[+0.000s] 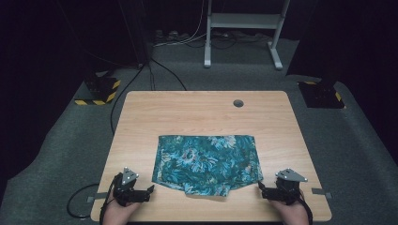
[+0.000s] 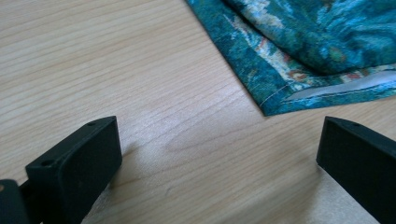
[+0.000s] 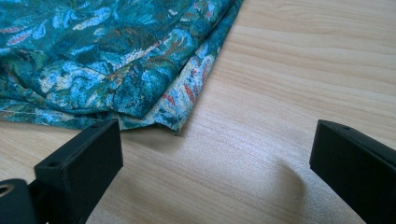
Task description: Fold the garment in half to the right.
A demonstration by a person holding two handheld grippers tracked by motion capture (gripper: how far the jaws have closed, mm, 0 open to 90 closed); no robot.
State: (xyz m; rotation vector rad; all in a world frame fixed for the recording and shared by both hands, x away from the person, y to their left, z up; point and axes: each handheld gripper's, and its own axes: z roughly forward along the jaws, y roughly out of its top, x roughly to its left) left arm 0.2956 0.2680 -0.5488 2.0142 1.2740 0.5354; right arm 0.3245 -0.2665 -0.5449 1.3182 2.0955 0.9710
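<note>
A teal floral-print cloth (image 1: 206, 164), folded like a pair of shorts, lies flat on the wooden table (image 1: 197, 112). My left gripper (image 1: 150, 191) rests near the front edge, just left of the cloth's front-left corner (image 2: 271, 109), jaws open and empty. My right gripper (image 1: 260, 190) sits by the front-right corner (image 3: 173, 126), also open with nothing held. In the left gripper view (image 2: 219, 163) the cloth (image 2: 317, 46) lies ahead to the right. The right gripper view (image 3: 215, 163) shows the layered cloth (image 3: 107, 60) ahead to the left.
A round cable hole (image 1: 238, 103) sits near the table's far edge. Beyond stand a white frame (image 1: 244, 28), floor cables and two yellow-black striped bases (image 1: 98, 91). Bare wood surrounds the cloth on all sides.
</note>
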